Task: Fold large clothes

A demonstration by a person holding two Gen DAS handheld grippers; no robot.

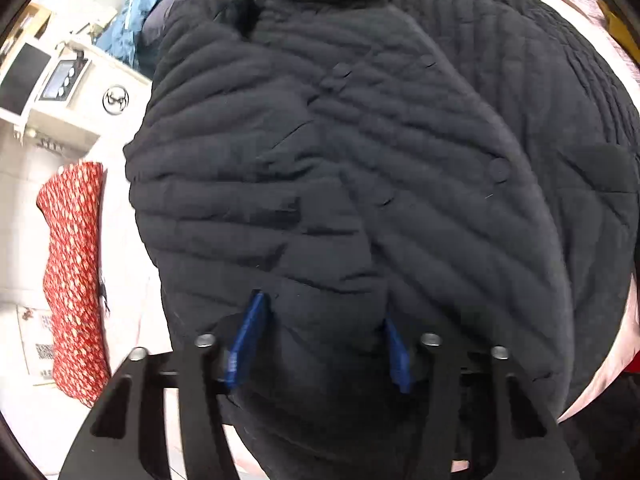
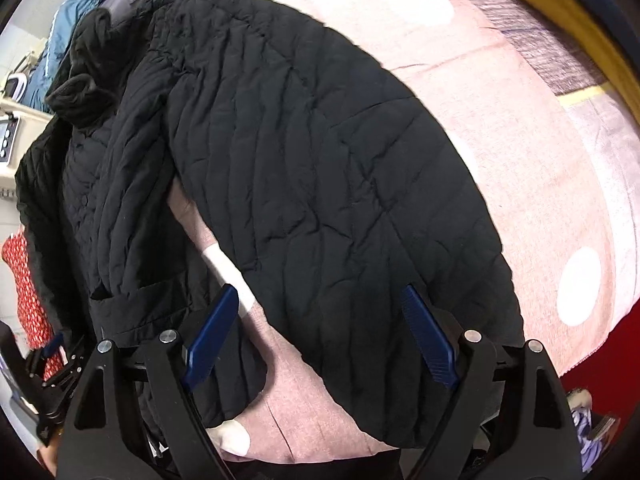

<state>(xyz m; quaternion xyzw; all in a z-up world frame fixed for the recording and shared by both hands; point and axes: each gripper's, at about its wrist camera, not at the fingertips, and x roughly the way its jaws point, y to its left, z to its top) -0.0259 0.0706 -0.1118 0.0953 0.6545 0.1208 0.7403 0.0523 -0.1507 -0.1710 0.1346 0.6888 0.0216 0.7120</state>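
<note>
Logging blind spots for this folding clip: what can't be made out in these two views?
- Left wrist: the left gripper has fabric of the black quilted jacket between its fingers; its grip cannot be told.
- Left wrist: the jacket hides most of the pink cover.
- Right wrist: the sleeve end lies under the open right gripper, cut off below.
- Both views: the blue garment is cropped.

We cannot see the tips of the left gripper (image 1: 320, 320), buried in the black quilted jacket (image 1: 360, 160), whose collar the top edge crops, while the blue garment (image 2: 60, 20) behind it and the red patterned cloth (image 2: 24, 292) are half hidden.
</note>
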